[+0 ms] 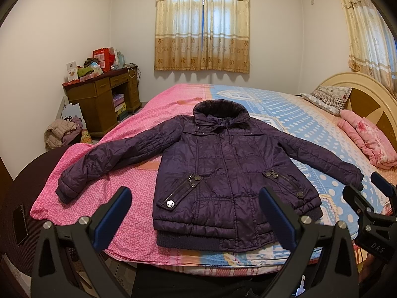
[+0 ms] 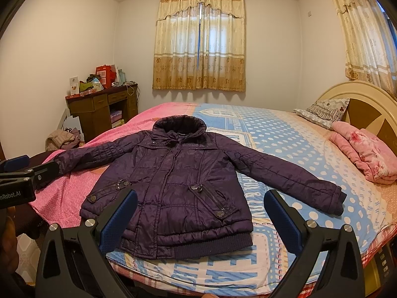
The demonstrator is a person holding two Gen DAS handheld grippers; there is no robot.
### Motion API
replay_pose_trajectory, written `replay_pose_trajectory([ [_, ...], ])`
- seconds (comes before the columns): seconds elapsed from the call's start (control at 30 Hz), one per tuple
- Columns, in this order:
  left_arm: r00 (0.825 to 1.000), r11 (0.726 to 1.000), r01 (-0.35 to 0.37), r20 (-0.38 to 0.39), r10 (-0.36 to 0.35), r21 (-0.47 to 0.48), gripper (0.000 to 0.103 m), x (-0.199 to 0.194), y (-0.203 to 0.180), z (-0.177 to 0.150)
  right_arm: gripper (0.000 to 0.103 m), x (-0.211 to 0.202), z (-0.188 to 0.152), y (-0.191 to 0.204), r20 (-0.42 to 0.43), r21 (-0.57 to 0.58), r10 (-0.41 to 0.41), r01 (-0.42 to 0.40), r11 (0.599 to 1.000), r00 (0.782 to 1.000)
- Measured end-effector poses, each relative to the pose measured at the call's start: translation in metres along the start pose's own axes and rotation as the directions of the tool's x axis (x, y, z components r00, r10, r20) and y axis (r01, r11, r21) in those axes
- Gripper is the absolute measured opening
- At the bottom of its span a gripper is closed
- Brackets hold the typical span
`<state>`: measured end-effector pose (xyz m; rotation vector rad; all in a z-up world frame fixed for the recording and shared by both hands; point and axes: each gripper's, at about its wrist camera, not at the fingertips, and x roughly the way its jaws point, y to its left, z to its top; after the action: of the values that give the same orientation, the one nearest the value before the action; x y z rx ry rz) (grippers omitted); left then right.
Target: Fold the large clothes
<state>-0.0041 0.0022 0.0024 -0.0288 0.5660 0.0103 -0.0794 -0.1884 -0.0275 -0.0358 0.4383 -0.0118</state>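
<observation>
- Left wrist view: a dark purple quilted jacket (image 1: 223, 173) lies front-up and flat on the bed (image 1: 297, 114), hem at the near edge, collar toward the curtained window (image 1: 202, 24), both sleeves spread outward.
- The left gripper (image 1: 196, 217) hangs just short of the jacket's hem, its jaws spread wide and holding nothing.
- The right gripper (image 1: 377, 193) shows beside the jacket's sleeve cuff nearest the headboard; whether its jaws are spread cannot be told here.
- A folded pink blanket (image 1: 369, 144) and a patterned pillow (image 1: 327, 98) lie beyond that sleeve.
- Right wrist view: the jacket (image 2: 178, 181) lies the same way on the bed (image 2: 285, 134).
- The right gripper (image 2: 201, 219) hovers before the jacket's hem, jaws spread apart and empty.
- The left gripper (image 2: 27, 171) sits by the jacket's far sleeve.
- A cluttered wooden desk (image 2: 104, 109) stands beyond the jacket's collar.
</observation>
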Motion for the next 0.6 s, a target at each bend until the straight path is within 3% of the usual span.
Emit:
replay_pose_trajectory([
  [0.6, 1.000, 1.000, -0.002, -0.018, 0.002, 0.005, 0.103, 0.0087, 0.0023, -0.0044, 0.102, 0.0046, -0.0003, -0.0044, -0.017, 0.000, 0.004, -0.004, 1.000, 1.000],
])
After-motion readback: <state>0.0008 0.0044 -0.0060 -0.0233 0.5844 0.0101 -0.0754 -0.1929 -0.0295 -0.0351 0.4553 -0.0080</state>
